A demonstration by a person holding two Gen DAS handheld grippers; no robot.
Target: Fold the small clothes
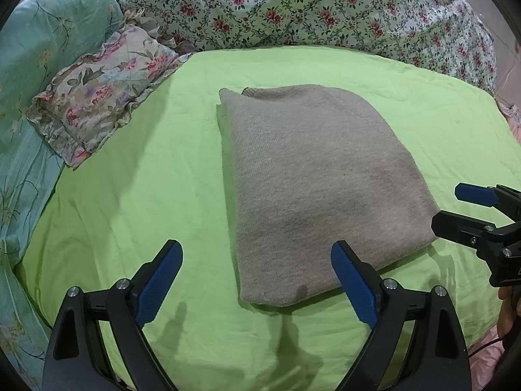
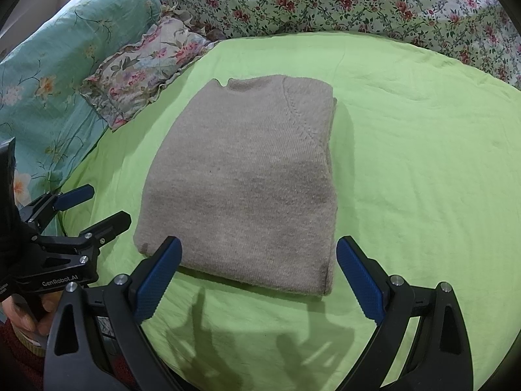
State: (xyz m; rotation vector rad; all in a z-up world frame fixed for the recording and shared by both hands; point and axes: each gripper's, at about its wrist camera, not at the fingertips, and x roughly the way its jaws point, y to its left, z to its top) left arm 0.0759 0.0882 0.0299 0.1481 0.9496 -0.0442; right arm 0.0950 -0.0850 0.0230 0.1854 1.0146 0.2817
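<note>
At the bottom of each wrist view, the left gripper [image 1: 257, 280] and the right gripper [image 2: 259, 278] stand with jaws wide apart, holding nothing. Just beyond them the folded grey sweater [image 1: 312, 182] lies mid-frame on the green sheet [image 1: 146, 179]. Farther, at upper left, sits 1 frilled floral pillow [image 1: 101, 94], with a floral quilt [image 1: 309, 6] across the top.
</note>
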